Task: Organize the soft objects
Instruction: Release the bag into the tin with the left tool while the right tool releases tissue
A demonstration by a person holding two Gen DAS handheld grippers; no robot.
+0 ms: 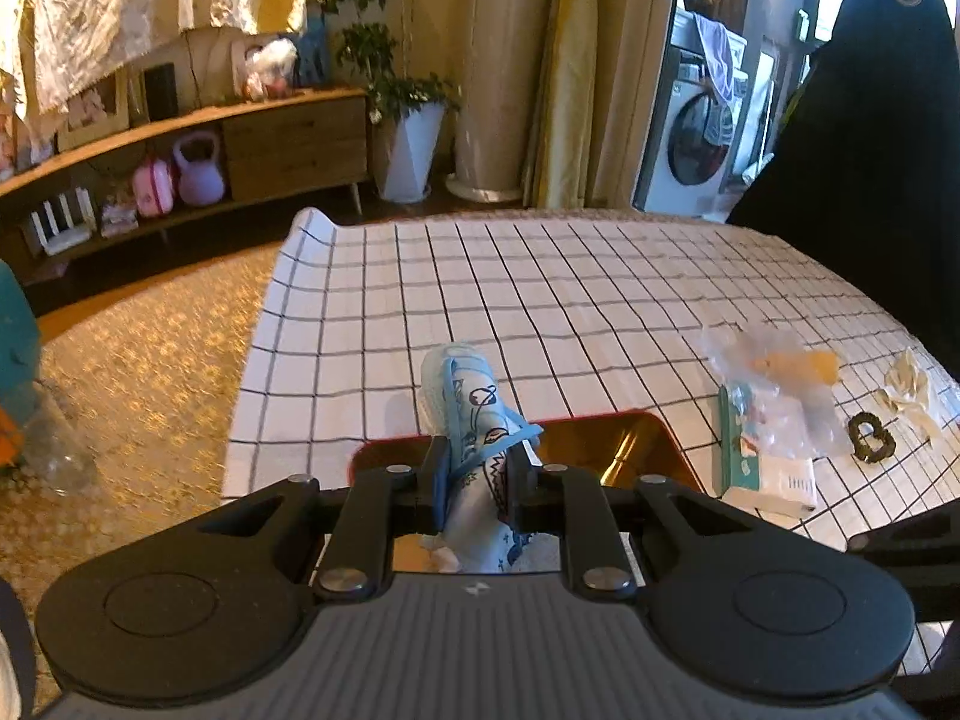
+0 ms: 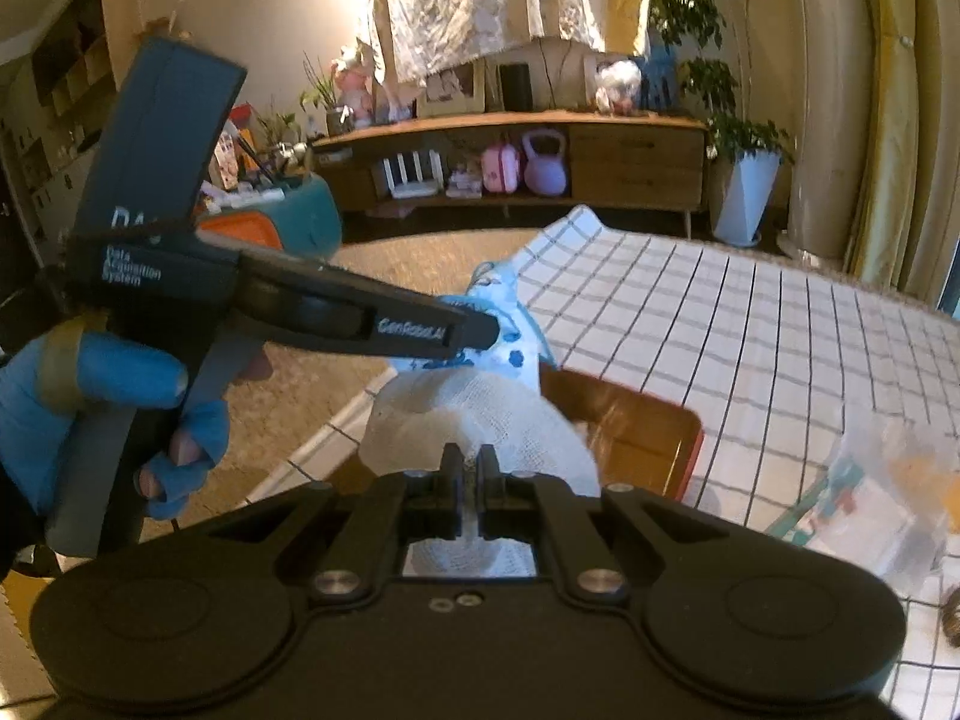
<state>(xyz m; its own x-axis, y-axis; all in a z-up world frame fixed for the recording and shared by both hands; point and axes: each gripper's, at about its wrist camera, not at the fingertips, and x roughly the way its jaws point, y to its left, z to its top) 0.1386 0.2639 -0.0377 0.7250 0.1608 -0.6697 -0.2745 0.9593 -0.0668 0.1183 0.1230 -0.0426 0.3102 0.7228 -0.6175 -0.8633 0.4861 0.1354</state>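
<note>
My left gripper [image 1: 480, 480] is shut on a light blue patterned cloth [image 1: 465, 402] with a blue strap, rolled and sticking up over the orange tray [image 1: 606, 438]. In the right wrist view that same cloth [image 2: 510, 324] hangs from the left gripper [image 2: 480, 330], held by a hand in a blue glove [image 2: 90, 384]. My right gripper [image 2: 471, 492] is shut on a white gauze cloth [image 2: 474, 414] that bulges ahead of the fingers, above the near corner of the orange tray [image 2: 636, 426].
A checked tablecloth [image 1: 540, 300] covers the table. To the right lie a clear plastic bag with a small box [image 1: 774, 420], a dark bow-shaped clip [image 1: 870, 438] and a cream cloth scrap [image 1: 909, 387]. A black chair back [image 1: 870, 120] stands at the far right. Rug and sideboard [image 2: 540, 162] lie beyond.
</note>
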